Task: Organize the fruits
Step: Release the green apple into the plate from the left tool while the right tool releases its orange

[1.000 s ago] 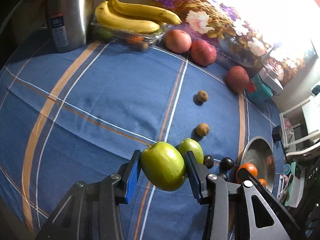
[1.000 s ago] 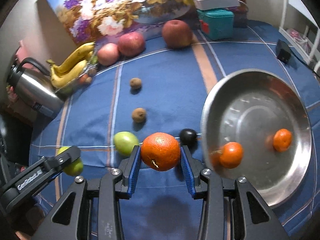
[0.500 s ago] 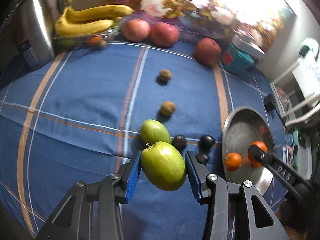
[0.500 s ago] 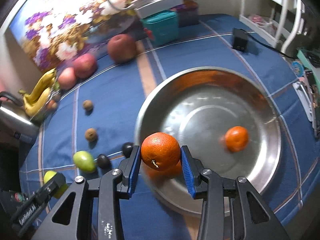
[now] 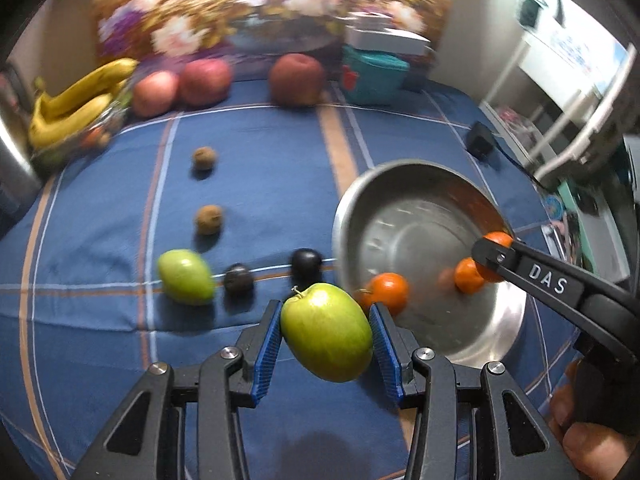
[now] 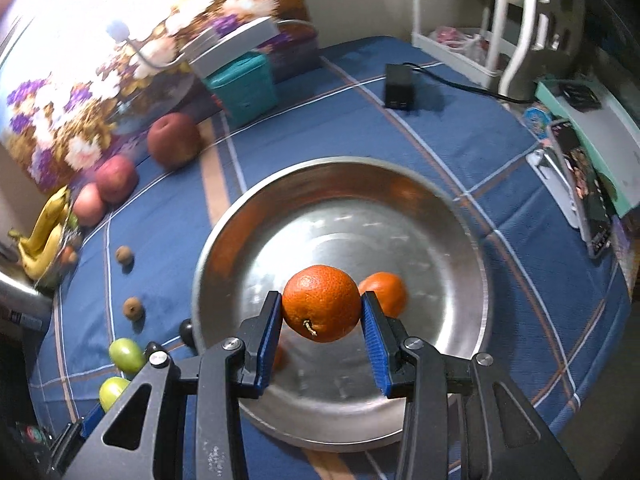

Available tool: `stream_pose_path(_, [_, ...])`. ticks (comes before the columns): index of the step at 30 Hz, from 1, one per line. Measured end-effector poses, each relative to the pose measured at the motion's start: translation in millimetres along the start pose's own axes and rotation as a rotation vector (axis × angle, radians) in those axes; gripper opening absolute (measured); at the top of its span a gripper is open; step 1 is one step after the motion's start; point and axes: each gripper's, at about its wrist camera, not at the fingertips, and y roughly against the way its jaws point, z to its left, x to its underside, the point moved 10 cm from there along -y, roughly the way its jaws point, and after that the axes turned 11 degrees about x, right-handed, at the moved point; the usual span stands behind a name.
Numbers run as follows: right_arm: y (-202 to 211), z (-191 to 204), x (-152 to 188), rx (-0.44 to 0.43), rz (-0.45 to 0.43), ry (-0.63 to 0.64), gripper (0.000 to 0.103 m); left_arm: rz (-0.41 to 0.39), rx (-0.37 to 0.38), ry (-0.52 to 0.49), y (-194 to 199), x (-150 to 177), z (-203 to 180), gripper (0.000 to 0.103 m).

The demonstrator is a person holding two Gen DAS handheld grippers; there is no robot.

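My left gripper point(image 5: 325, 340) is shut on a green apple point(image 5: 326, 332), held above the blue cloth at the near left rim of the steel bowl point(image 5: 400, 232). Two oranges point(image 5: 386, 292) lie inside the bowl. My right gripper point(image 6: 322, 316) is shut on an orange point(image 6: 322, 303) that hangs over the middle of the bowl point(image 6: 340, 208), with another orange point(image 6: 384, 292) behind it. On the cloth lie a second green apple point(image 5: 185, 277), two dark plums point(image 5: 238, 279) and two small brown fruits point(image 5: 208, 219).
Along the back stand three red apples point(image 5: 205, 81), a banana bunch point(image 5: 76, 104) on a clear tray and a teal box point(image 5: 374, 76). A steel kettle point(image 5: 12, 160) stands far left. A black adapter point(image 6: 398, 86) with its cable lies beyond the bowl. A hand point(image 5: 580, 436) holds the right gripper.
Both grippers moved right with their fruit. The green apple went from beside the other green apple to the bowl's rim. The orange went from over the cloth to above the bowl.
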Motion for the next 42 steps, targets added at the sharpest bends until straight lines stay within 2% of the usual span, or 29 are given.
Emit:
stream_pose_path(7, [-0.2,-14.9,0.9,-0.007,0.008,-0.027,0.042,-0.008,0.025,-0.075,-15.6,-5.6,-28.6,0.047])
stream_pose_path(17, [2.6,-26.7,1.8,-0.026,0.014,-0.04,0.042,0.0,0.058,-0.13,-33.9,-2.1,-52.1,0.047])
stream_pose_path(28, [-17.7,-23.4,16.0,-0.025,0.089,-0.015,0.042,0.053,0.045,-0.127,-47.1,9.2,-50.1,0.047])
stream_pose_path(42, [-30.7,-24.0,23.7,0.004,0.143,0.002,0.042,0.05,0.066,-0.133,-44.3,9.7,-54.9,0.049])
